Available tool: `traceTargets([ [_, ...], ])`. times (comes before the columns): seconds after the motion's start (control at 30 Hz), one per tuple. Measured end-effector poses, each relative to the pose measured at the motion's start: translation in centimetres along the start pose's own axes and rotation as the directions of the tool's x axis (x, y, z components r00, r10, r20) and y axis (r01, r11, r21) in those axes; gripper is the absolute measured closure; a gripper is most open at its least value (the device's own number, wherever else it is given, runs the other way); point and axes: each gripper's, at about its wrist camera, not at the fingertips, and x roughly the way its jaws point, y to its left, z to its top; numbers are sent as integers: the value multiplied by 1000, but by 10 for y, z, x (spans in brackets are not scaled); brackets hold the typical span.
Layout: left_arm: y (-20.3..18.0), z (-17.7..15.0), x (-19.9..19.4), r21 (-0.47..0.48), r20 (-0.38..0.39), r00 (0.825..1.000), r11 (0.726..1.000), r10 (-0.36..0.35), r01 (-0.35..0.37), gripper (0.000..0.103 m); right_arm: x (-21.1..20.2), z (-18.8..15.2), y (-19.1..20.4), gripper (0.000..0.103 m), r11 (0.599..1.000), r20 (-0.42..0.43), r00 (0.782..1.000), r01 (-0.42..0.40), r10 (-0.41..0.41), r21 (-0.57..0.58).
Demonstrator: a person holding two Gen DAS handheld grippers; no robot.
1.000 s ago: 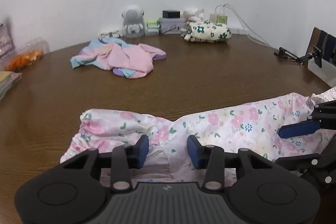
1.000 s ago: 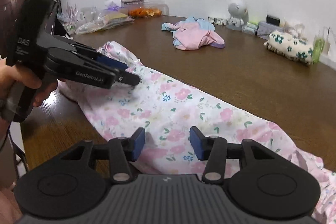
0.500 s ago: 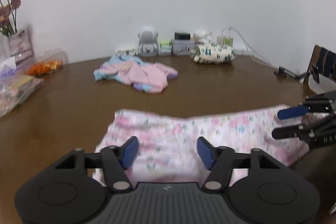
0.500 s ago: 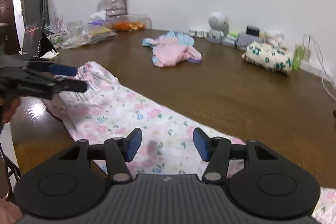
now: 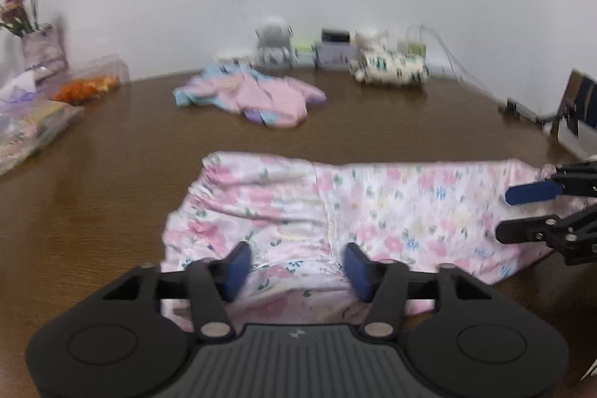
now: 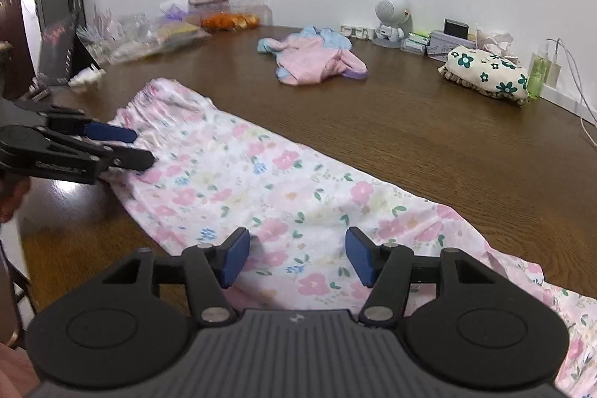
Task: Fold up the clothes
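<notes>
We see floral pajama pants (image 6: 261,181) spread flat on the brown tabletop (image 6: 429,137). Left hand-held gripper (image 5: 296,265) released over the waistband end; right hand-held gripper (image 6: 297,258) released over the leg. Pink-blue garment (image 6: 317,58) crumpled at 12 o'clock.

Floral garment (image 6: 268,181) spread flat on brown table (image 6: 429,137); right gripper (image 6: 297,258) gaping over near edge, left gripper (image 6: 140,148) parted at far-left gathered end; pink clothing (image 6: 317,60) crumpled farther back
</notes>
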Motion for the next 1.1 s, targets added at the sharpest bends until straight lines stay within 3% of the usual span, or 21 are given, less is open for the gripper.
traceTargets([
  [0.1, 1, 5, -28, -62, 98, 995, 998, 25, -19, 6, -29, 6, -2, 26, 1000, 77, 997, -6, 6, 2],
  [0.23, -6, 10, -56, -149, 147, 987, 988, 58, -36, 0, -69, 8, -9, 1, 999, 145, 989, 36, -39, 26],
  [0.43, -27, 5, -80, -260, 139, 990, 965, -9, 45, 0, -108, -7, -26, 0, 980, 119, 982, 127, -146, 154],
  [0.63, -60, -6, -87, -214, 96, 995, 975, -36, 56, 0, -129, -30, -38, 0, 956, 89, 979, 156, -183, 250],
  [1.1, -92, -23, -93, -169, 45, 997, 983, -61, 67, 0, -143, -55, -38, 0, 948, 103, 979, 142, -178, 286],
])
